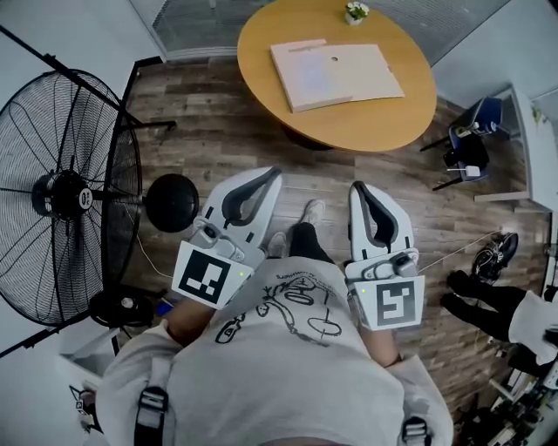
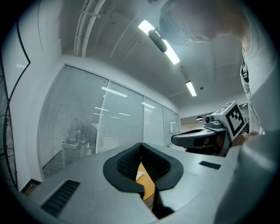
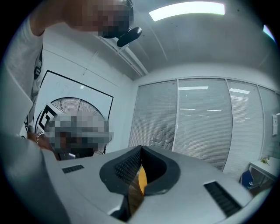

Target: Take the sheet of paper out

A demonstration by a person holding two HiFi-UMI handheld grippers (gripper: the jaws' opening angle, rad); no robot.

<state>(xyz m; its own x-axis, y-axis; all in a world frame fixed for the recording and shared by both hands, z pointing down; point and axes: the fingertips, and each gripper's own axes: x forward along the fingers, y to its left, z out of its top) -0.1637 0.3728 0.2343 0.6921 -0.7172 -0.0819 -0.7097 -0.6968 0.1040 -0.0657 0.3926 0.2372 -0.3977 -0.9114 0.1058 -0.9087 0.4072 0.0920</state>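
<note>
A flat pale folder with sheets of paper (image 1: 336, 74) lies on the round wooden table (image 1: 366, 122) at the far side of the head view. Both grippers are held level in front of my chest, well short of the table. My left gripper (image 1: 274, 172) has its jaws meeting at the tip with nothing between them. My right gripper (image 1: 357, 186) is shut the same way, also empty. In the left gripper view (image 2: 141, 144) a strip of the table (image 2: 149, 188) and a white paper corner (image 2: 139, 176) show through the pad hollow. The right gripper view (image 3: 141, 148) shows only a strip of the table (image 3: 141, 180).
A large black standing fan (image 1: 65, 196) fills the left, with a black round object (image 1: 172, 202) beside it. A small potted plant (image 1: 356, 11) sits at the table's far edge. A chair with items (image 1: 469, 150) and another person's legs (image 1: 488, 305) are at the right. Glass walls with blinds stand behind.
</note>
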